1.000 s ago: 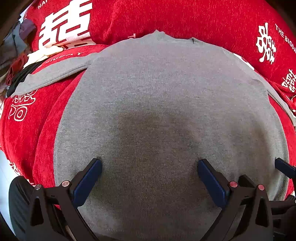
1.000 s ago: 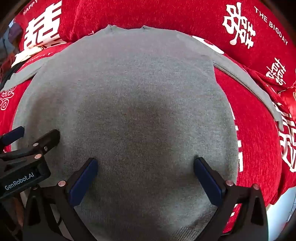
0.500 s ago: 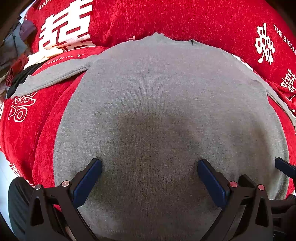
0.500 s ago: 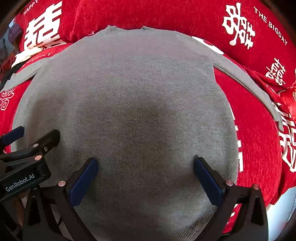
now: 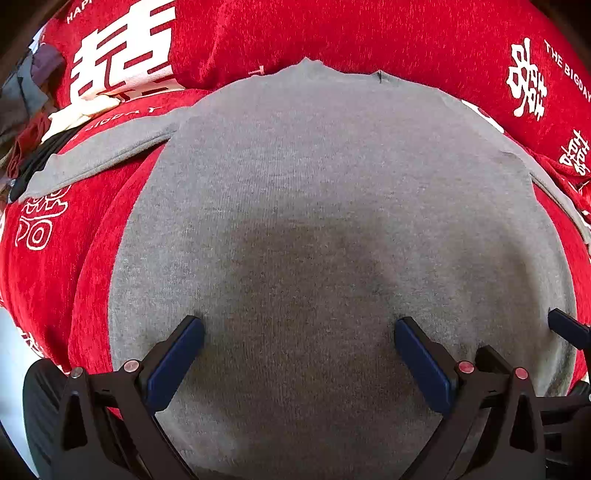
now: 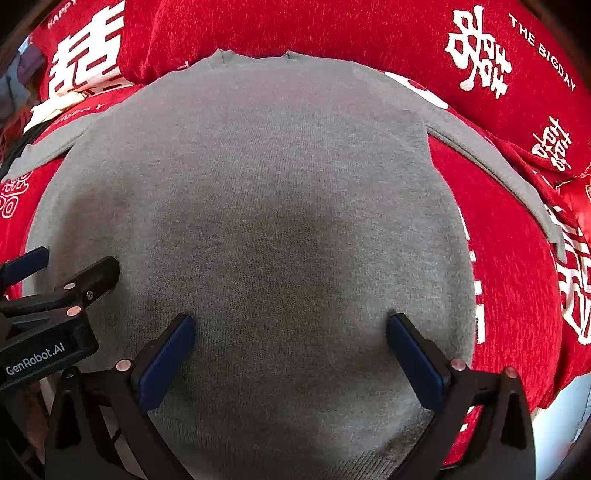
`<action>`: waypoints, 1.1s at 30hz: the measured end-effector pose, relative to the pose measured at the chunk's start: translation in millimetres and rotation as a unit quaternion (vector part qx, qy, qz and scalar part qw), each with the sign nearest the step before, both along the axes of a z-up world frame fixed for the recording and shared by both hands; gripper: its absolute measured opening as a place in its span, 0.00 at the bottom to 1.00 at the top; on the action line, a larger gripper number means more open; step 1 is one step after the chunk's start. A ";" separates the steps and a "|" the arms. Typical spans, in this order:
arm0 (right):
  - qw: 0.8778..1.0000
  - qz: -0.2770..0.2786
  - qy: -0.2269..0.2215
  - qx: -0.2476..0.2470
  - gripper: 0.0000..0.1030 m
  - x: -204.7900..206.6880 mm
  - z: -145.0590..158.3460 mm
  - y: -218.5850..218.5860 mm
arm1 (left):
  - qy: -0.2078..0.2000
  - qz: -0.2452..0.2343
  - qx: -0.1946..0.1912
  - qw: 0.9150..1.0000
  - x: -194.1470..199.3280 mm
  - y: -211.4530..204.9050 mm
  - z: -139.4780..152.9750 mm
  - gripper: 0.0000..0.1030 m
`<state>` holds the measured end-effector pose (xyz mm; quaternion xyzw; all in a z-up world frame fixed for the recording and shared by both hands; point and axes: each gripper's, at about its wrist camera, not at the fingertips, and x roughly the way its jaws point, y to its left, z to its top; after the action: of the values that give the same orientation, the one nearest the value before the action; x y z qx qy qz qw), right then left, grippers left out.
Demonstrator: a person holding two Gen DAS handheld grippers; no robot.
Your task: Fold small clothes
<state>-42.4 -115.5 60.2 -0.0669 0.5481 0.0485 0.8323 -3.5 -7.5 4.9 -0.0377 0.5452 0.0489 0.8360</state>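
While the grey sweater [image 5: 317,206] lies flat on the red blanket [image 5: 332,33], sleeves out to each side, we hold our left gripper [image 5: 299,343] and right gripper [image 6: 291,336] side by side over its lower half, both spread wide and gripping nothing.

Sweater [image 5: 314,192] flat on blanket [image 5: 332,33], sleeves out L/R, pillow [image 6: 295,26] behind

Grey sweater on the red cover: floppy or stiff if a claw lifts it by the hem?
Probably floppy: the grey sweater is a thin knit lying flat and following the red cover beneath. Its sleeve trails loose, so it would likely dangle. The fuzzy cover may drag on it if pushed.
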 end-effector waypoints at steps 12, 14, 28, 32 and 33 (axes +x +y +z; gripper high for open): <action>1.000 0.008 0.025 -0.002 1.00 8.3 0.3 -3.3 | 0.064 -0.015 -0.012 0.998 14.1 2.6 2.6 1.00; 0.999 0.015 0.034 -0.005 1.00 9.6 -0.1 -3.5 | 0.073 -0.017 -0.019 0.997 16.3 1.5 5.5 1.00; 1.000 -0.015 -0.002 0.019 1.00 31.3 43.2 -36.9 | 0.036 -0.050 -0.011 0.998 55.0 -32.0 55.3 1.00; 0.999 -0.037 -0.020 0.013 1.00 38.3 48.9 -52.3 | 0.030 -0.062 -0.008 0.998 75.0 -48.9 65.0 1.00; 0.999 -0.044 -0.021 0.016 1.00 41.1 49.1 -59.2 | 0.029 -0.066 -0.006 0.997 80.3 -53.3 66.0 1.00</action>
<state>-1.4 -174.7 109.3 -0.0303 0.5322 0.0188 0.8459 76.8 -60.8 70.9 -0.0051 0.5710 -0.0084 0.8209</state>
